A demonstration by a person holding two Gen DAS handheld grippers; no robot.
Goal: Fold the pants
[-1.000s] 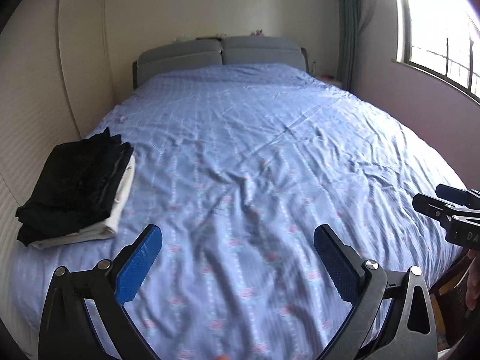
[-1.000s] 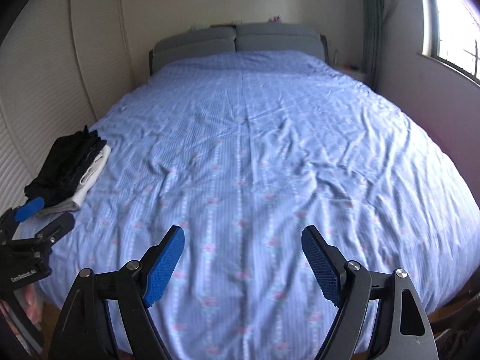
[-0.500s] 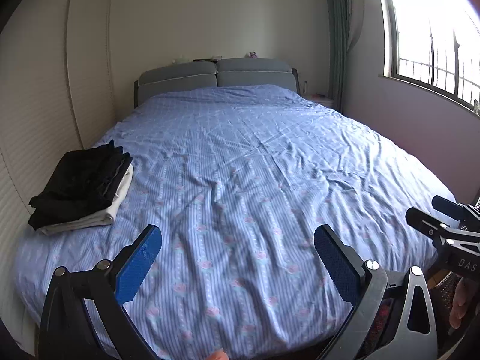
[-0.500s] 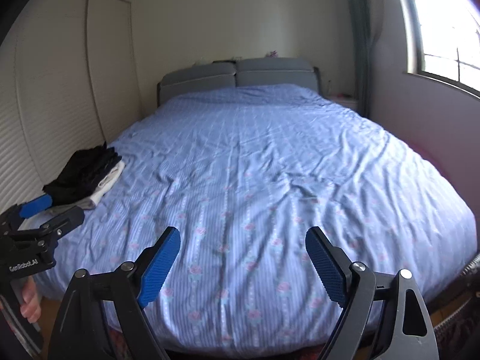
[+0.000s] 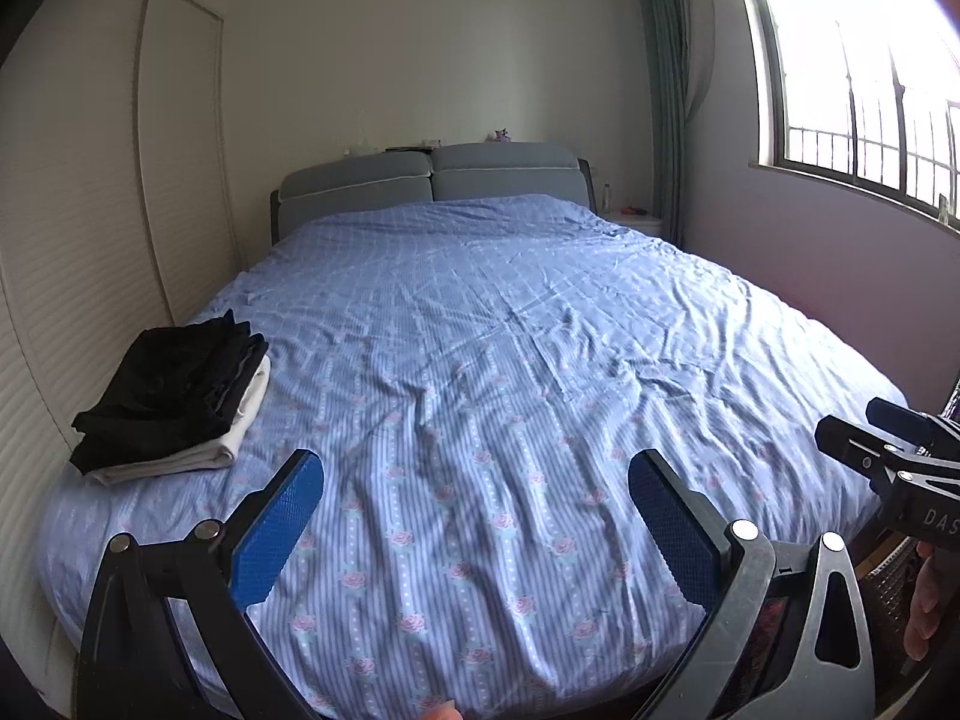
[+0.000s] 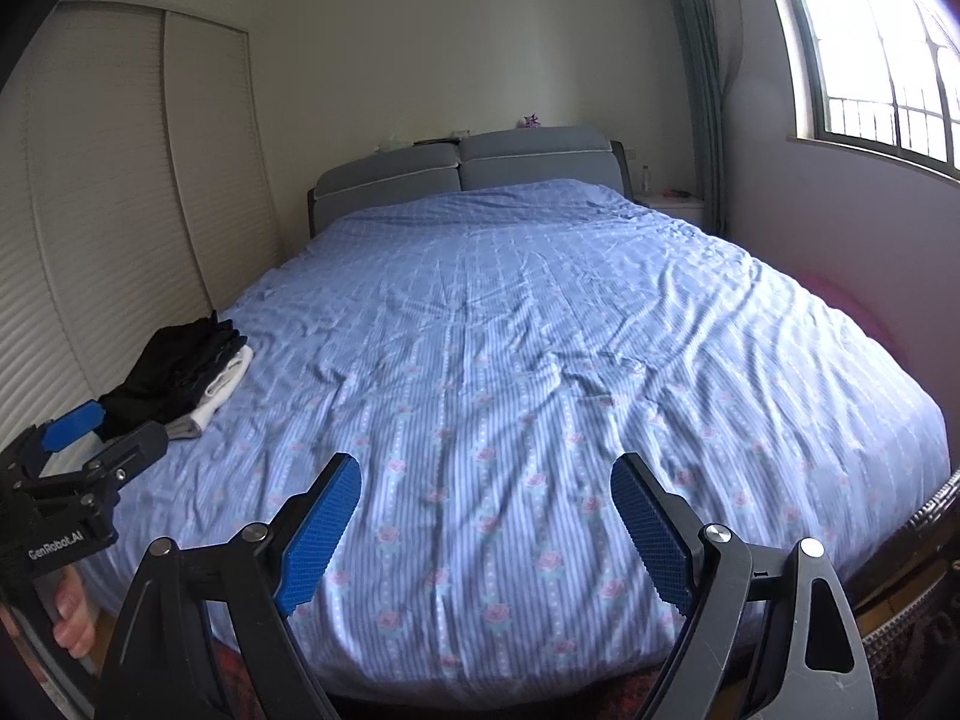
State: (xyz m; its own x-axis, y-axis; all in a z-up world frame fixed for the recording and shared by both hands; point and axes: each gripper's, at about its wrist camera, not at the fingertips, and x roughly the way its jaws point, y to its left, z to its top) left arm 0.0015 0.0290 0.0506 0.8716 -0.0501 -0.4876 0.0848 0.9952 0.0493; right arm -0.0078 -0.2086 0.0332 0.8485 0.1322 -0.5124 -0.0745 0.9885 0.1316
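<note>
both tongs are released and grasp nothing: the left tongs (image 5: pixel 474 516) and right tongs (image 6: pixel 486 510) hang over the foot of the bed (image 5: pixel 540 360), well apart from any clothing. a folded stack of black pants (image 5: pixel 174 384) on a white garment (image 5: pixel 240 420) lies at the bed's left edge. judging by that, folding looks done; no unfolded pants show.
</note>
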